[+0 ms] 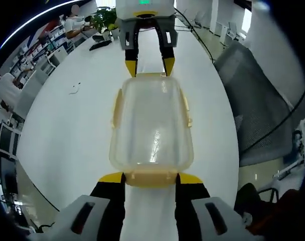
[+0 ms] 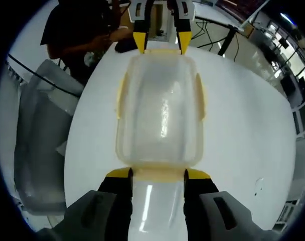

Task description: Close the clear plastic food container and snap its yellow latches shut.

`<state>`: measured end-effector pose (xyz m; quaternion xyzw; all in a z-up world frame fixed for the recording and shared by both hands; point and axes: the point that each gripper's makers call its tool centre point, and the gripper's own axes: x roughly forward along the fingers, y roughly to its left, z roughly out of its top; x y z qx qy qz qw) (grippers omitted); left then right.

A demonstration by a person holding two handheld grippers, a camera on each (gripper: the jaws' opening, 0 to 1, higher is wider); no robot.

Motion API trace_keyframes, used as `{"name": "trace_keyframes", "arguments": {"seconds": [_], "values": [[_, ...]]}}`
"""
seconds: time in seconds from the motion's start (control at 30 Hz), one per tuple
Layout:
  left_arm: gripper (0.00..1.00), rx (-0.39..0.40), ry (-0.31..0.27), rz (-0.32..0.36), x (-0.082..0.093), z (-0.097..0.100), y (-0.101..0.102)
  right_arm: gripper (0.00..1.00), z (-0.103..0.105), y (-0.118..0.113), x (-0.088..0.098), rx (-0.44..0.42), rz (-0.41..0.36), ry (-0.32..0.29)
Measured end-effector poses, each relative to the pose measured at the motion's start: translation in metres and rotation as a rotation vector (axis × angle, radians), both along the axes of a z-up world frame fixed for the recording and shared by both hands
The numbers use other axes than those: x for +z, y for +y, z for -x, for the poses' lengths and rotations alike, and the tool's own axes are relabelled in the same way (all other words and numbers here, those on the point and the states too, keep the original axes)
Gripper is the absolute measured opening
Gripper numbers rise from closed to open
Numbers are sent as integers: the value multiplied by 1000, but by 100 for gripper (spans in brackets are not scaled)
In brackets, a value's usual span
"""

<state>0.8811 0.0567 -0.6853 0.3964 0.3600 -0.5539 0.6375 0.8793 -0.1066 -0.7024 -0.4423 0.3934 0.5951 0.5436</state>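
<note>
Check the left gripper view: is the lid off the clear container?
No, the lid sits on the clear container, with a claw at each end latch.

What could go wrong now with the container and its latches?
The clear container sits on a smooth white table, so uneven pressure could make it slide. The left hand-held gripper and right hand-held gripper straddle the two end latches; the side latches look unpressed, so the lid may stay partly loose.
</note>
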Motion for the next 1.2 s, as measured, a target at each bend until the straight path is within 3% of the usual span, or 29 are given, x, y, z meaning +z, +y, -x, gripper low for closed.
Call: {"name": "trace_keyframes", "arguments": {"seconds": [0.57,1.2], "values": [[32,-38,-27,16,12,-2,-77,36,-1,-75,17,-50,2,-12],[32,-104,-10,36,-4,-4,-157,36,9,-152,8,-106,14,13]]}}
